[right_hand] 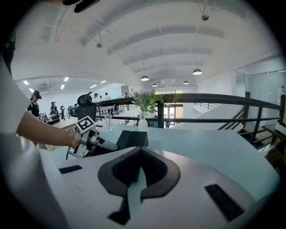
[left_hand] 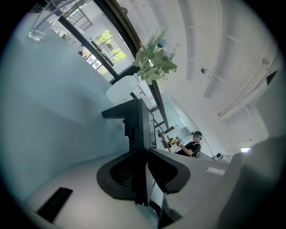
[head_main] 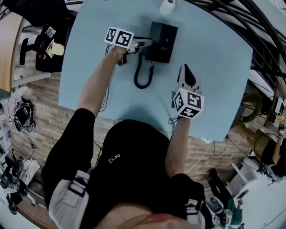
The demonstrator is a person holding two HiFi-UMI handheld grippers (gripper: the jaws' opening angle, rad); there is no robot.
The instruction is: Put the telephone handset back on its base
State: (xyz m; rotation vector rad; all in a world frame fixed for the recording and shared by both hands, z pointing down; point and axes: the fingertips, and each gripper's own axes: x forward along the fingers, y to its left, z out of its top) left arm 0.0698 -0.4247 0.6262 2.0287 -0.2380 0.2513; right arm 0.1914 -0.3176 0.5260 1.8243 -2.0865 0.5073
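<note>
Left gripper [left_hand: 146,163]: jaws clamped on black handset [left_hand: 137,129], seen edge-on, at left side of the base [head_main: 161,40]. Coiled cord [head_main: 144,77] loops below the base. Right gripper [right_hand: 141,170]: jaws closed, empty.

Left gripper view: handset [left_hand: 137,123] shows edge-on only, its lower end buried between the jaws. The coiled cord [left_hand: 154,206] barely peeks out past a jaw, and the glass [left_hand: 39,27] is clipped top left. Head view: the marker cube covers most of the left gripper [head_main: 139,43], so handset and base [head_main: 161,41] merge into one black mass. The white vase [head_main: 168,6] is cut by the top edge. Right gripper view: the base's near end sits behind the jaws.
</note>
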